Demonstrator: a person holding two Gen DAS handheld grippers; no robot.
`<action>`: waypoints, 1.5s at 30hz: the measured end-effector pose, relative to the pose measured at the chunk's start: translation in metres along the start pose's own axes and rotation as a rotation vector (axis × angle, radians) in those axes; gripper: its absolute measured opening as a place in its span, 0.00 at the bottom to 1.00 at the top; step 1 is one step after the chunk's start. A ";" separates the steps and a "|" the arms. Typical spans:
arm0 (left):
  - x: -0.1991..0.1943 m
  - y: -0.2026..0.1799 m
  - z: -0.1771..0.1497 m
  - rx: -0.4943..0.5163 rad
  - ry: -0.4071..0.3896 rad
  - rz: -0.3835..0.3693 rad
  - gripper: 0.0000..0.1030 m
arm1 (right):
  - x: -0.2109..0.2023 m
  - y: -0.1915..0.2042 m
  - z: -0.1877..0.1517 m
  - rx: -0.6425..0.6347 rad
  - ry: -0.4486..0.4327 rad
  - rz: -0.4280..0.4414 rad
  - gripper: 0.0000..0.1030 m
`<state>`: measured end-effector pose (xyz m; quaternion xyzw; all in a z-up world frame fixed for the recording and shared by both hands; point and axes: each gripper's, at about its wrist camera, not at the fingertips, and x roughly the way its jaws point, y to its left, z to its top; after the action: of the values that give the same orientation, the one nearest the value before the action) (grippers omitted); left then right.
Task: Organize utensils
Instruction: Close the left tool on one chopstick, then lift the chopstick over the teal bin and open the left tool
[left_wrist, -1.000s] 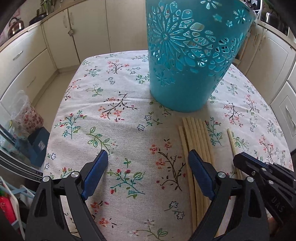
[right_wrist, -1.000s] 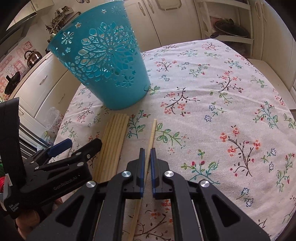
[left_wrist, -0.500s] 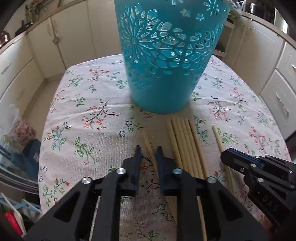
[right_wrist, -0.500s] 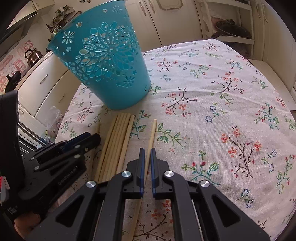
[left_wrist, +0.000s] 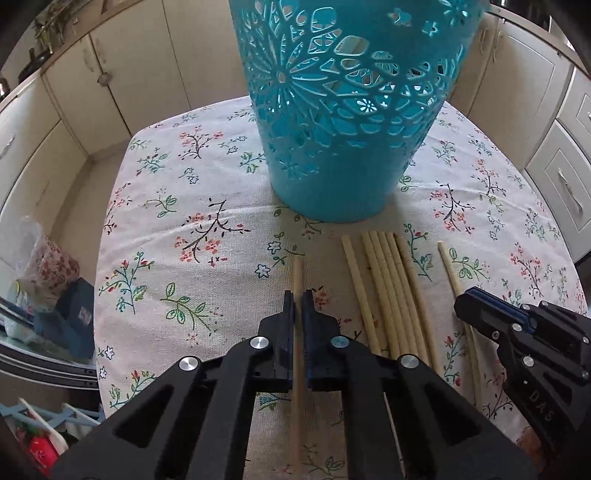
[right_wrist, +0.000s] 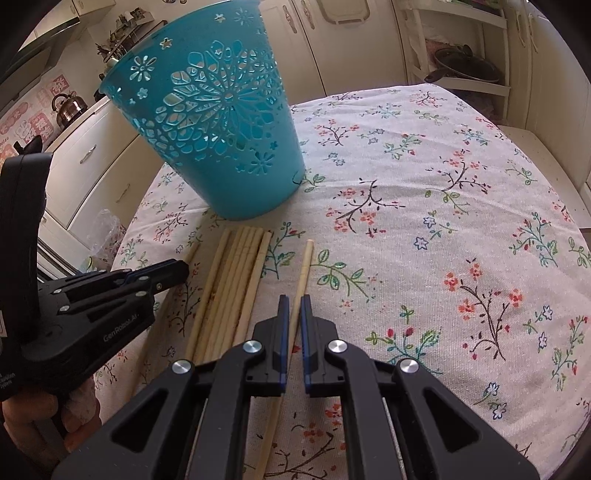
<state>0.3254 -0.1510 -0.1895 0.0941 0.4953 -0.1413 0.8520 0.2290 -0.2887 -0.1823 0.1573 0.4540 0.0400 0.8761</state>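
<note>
my left claw (left_wrist: 298, 301): clamped on one chopstick (left_wrist: 297, 273), lying on surface (left_wrist: 155, 258)
my right claw (right_wrist: 291, 306): clamped on separate chopstick (right_wrist: 305, 264)
chopstick bundle (left_wrist: 388, 280): on surface between claws
teal basket (left_wrist: 343, 110): upright, beyond chopsticks

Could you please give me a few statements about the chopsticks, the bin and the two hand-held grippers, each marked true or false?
1. The left hand-held gripper is shut on a single chopstick. True.
2. The right hand-held gripper is wide open over bare cloth. False: it is shut on another chopstick.
3. The teal basket lies tipped on its side. False: it stands upright on the floral tablecloth.
4. A bundle of chopsticks lies on the cloth between the two gripped ones. True.
5. The bundle already stands inside the basket. False: it lies in front of it.
</note>
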 end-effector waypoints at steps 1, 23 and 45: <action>-0.001 0.001 -0.002 -0.002 -0.005 -0.001 0.04 | 0.000 0.000 0.000 -0.001 -0.002 -0.001 0.07; -0.042 -0.004 -0.023 0.029 -0.122 0.017 0.04 | 0.002 0.005 -0.002 -0.018 -0.021 -0.019 0.07; -0.178 0.064 0.063 -0.212 -0.545 -0.280 0.04 | 0.003 0.004 0.000 -0.013 -0.020 -0.018 0.07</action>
<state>0.3150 -0.0834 -0.0018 -0.1055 0.2689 -0.2248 0.9306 0.2309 -0.2840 -0.1835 0.1480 0.4464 0.0335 0.8819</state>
